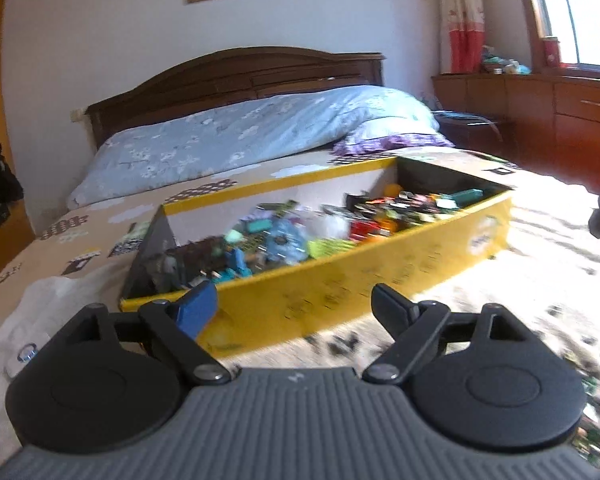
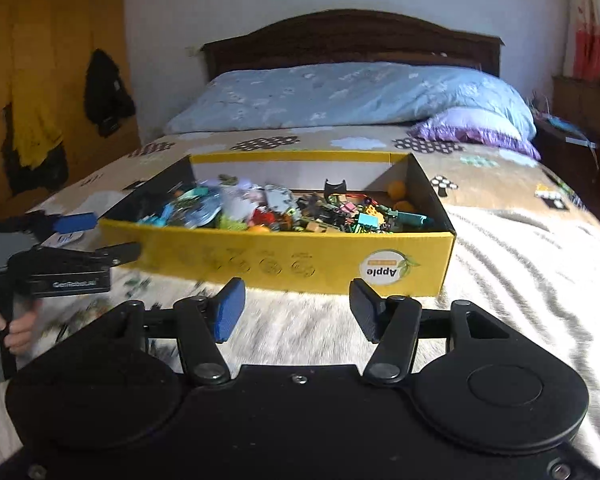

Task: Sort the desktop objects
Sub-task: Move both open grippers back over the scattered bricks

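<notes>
A yellow cardboard box [image 1: 340,284] lies open on the bed, filled with several small colourful toy pieces [image 1: 300,232]. My left gripper [image 1: 292,304] hovers just in front of its near wall, open, with nothing between its fingers. In the right wrist view the same box [image 2: 300,256] shows an "Apple" label, and the toy pieces [image 2: 292,212] fill it. My right gripper [image 2: 296,308] is open and empty before the box's long wall. The left gripper [image 2: 100,238] appears at the box's left corner, held by a hand [image 2: 16,328]. Small loose pieces [image 1: 596,432] lie scattered on the blanket.
The box rests on a patterned bedspread [image 2: 500,184] and a striped blanket [image 2: 520,280]. A blue quilt [image 2: 340,92] and a purple pillow [image 2: 472,128] lie by the headboard [image 2: 352,36]. A wardrobe with hanging clothes [image 2: 104,92] stands left, a wooden dresser [image 1: 560,108] right.
</notes>
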`<state>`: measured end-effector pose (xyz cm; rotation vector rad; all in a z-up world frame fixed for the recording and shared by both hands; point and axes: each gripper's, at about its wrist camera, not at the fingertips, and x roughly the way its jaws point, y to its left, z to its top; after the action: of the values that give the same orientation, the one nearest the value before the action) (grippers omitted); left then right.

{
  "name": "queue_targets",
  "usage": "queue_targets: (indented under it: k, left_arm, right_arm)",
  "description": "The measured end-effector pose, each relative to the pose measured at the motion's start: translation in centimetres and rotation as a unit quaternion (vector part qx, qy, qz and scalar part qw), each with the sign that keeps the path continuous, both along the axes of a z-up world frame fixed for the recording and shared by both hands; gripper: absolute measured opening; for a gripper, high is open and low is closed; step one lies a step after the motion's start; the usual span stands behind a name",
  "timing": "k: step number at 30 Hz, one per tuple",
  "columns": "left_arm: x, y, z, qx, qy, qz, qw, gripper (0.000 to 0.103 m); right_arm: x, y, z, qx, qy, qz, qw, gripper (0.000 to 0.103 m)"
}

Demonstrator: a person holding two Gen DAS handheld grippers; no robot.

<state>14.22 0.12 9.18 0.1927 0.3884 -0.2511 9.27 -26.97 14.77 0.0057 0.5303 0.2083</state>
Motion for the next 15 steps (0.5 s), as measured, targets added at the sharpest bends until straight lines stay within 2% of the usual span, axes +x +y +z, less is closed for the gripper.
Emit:
queue_targets:
  k: [2,6,8,11,15]
  left_arm:
    - [-1.9,-0.5,-0.4,-0.004,0.002,-0.014,0.9999,0.092]
    - [-4.9,-1.6,-1.8,-0.015,0.017,-0.034,0.9992,0.095]
    - [-6.1,-2.2,-2.7,-0.018,0.026,-0.04,0.9987,0.095]
    - [-7.8,-2.8,-4.2,-0.022,0.039,-0.037,0.9983,0.096]
    - [-9.9,-2.9,-6.0,-0.036,0.057,-0.035,0.9972,0.096]
  right_arm:
    - [-2.2,0.4,0.4,-0.006,-0.002,0.008,1.0,0.063]
    - [-5.8,0.8,-0.2,-0.01,0.008,0.018,1.0,0.066]
    - [-7.2,1.1,-1.2,-0.001,0.025,0.016,1.0,0.066]
    - [-9.2,1.4,-3.3,0.039,0.059,0.02,0.997,0.066]
    - [-12.5,2.3,-6.4,0.05,0.056,0.021,0.997,0.071]
